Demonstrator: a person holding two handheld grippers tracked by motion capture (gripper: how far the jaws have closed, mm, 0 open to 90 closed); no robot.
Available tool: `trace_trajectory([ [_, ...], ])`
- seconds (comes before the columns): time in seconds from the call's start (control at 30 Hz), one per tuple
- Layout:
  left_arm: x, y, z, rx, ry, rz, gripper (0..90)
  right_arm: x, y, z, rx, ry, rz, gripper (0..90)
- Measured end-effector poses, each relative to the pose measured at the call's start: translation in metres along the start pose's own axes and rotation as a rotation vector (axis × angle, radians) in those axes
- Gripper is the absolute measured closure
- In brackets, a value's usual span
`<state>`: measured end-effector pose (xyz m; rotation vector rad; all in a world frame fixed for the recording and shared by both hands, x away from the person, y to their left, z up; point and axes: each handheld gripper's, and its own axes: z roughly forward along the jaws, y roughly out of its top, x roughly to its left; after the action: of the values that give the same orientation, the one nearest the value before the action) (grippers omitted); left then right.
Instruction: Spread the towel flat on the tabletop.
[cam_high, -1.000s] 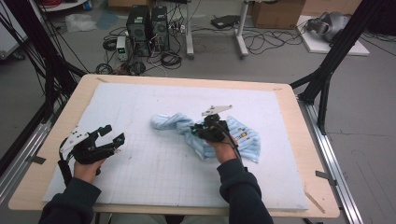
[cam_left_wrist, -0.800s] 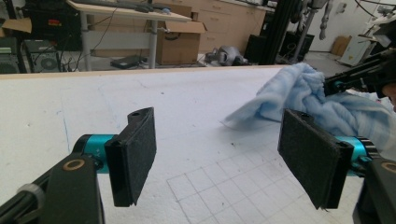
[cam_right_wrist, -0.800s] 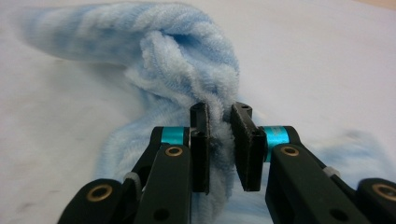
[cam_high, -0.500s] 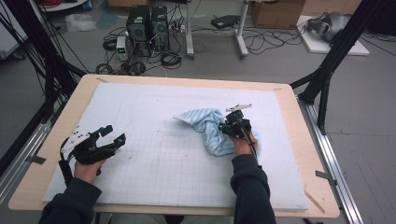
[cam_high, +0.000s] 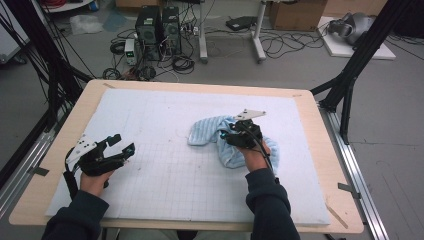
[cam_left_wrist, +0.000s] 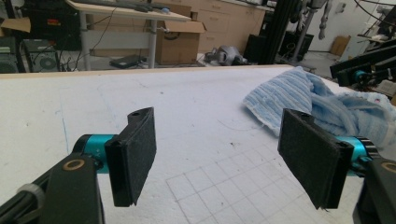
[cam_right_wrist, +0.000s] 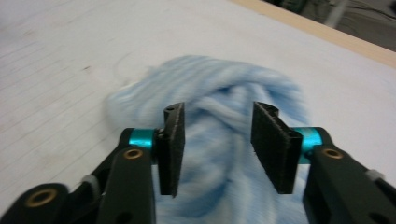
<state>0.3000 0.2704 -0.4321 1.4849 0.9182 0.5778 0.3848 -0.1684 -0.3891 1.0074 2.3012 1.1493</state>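
Observation:
A crumpled light-blue towel (cam_high: 209, 132) lies bunched right of the middle of the white mat; it also shows in the left gripper view (cam_left_wrist: 299, 95) and the right gripper view (cam_right_wrist: 224, 79). My right gripper (cam_high: 228, 137) hovers just over the towel's heap. Its jaws have just been opening and now stand apart (cam_right_wrist: 223, 142), with the cloth lying below the gap and neither pad pressing on it. My left gripper (cam_high: 122, 144) rests at the mat's left side, far from the towel, wide open (cam_left_wrist: 224, 154) with nothing between its pads.
A white gridded mat (cam_high: 165, 110) covers a wooden table (cam_high: 200, 86). Black frame legs (cam_high: 350, 85) stand at the table's right and left corners. Computers and cables (cam_high: 160, 30) lie on the floor beyond the far edge.
The right gripper dragged the towel from the mat's middle toward the right, bunching it, then opened its jaws and let the cloth go. The left gripper stayed put.

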Motion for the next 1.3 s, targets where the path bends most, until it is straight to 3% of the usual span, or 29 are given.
trace_trajectory([
  [0.1,-0.001,0.000,0.000,0.000,0.000,0.000,28.1,0.013,0.003,0.013,0.048,0.028,-0.083,61.1],
  [0.23,0.000,0.000,-0.001,0.001,-0.001,-0.001,28.1,0.023,0.004,0.035,0.115,0.023,-0.140,60.7],
  [0.37,0.001,0.000,-0.001,-0.002,0.002,0.001,28.1,0.024,0.003,0.051,0.166,-0.009,-0.145,62.1],
  [0.57,0.002,0.000,-0.002,-0.004,0.004,-0.005,28.1,0.023,0.000,0.068,0.243,-0.072,-0.196,63.2],
  [0.67,0.001,0.000,-0.002,-0.004,0.003,-0.002,28.1,0.026,-0.001,0.070,0.259,-0.082,-0.206,69.2],
  [0.77,0.001,0.000,-0.002,-0.004,0.004,-0.004,28.1,0.026,-0.001,0.069,0.269,-0.072,-0.201,81.6],
  [0.87,0.002,0.000,-0.002,-0.004,0.004,-0.003,28.1,0.027,0.001,0.066,0.261,0.005,-0.130,83.9],
  [1.13,0.005,0.001,-0.003,-0.015,0.016,-0.015,28.1,0.051,0.020,0.062,0.114,0.301,0.002,83.7],
  [1.3,0.010,0.003,-0.008,-0.023,0.037,-0.021,28.1,0.072,0.026,0.074,0.100,0.466,0.030,83.7],
])
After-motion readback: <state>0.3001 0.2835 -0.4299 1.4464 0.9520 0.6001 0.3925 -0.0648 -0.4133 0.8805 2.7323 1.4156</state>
